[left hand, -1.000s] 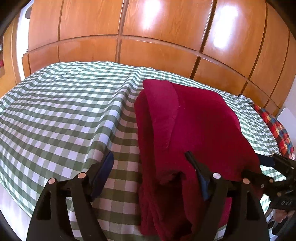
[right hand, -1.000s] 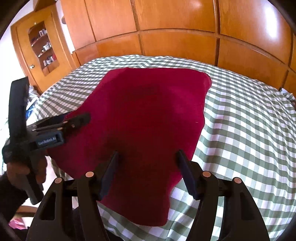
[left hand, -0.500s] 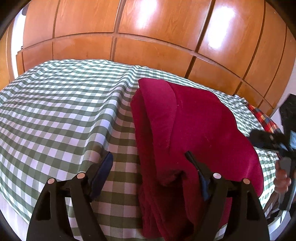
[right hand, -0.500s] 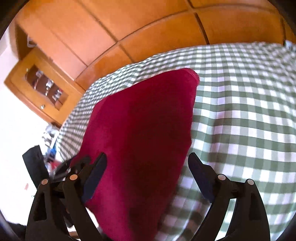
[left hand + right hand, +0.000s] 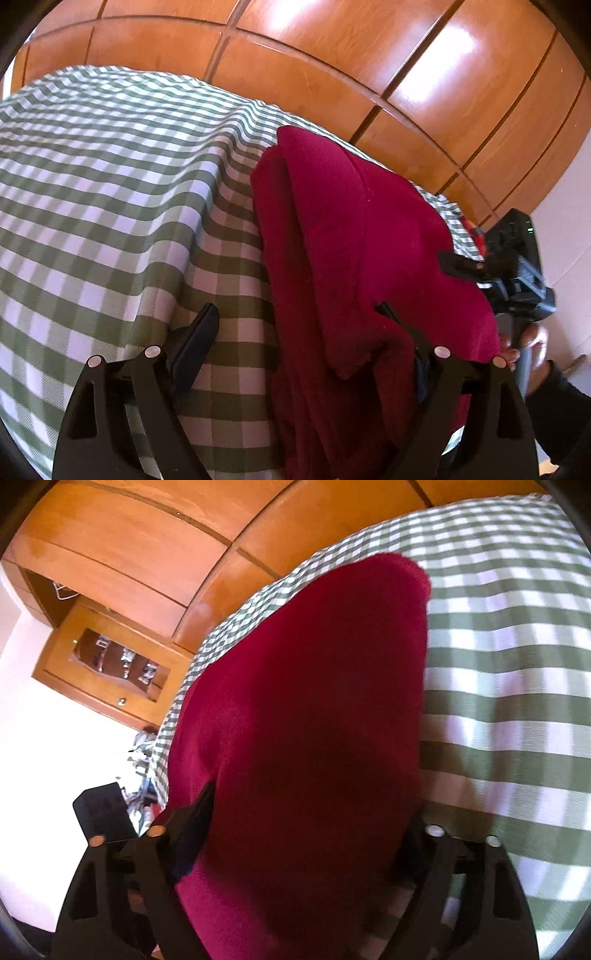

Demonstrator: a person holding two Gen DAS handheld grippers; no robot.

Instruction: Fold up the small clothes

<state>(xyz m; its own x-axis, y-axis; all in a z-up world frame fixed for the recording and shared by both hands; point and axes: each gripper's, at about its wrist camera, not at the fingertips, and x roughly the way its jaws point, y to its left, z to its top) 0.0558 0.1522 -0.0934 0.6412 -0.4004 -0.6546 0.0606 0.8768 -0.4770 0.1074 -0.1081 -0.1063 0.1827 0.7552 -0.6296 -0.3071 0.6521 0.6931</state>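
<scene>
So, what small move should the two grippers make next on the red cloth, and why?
Probably lower the right gripper, whose jaws are closing, onto the near edge of the red garment and pinch it. The cloth lies between its jaws ungripped, and the left gripper is open over the other edge.

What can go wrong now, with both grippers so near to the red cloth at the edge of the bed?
1. The red cloth hangs partly over the bed's near edge, so a pull may drag it off the checked cover.
2. The left gripper stands open across both cloth and cover; it may pinch the cover too.
3. The right gripper is closing around several layers; it may catch only some, and the fold would open.
</scene>
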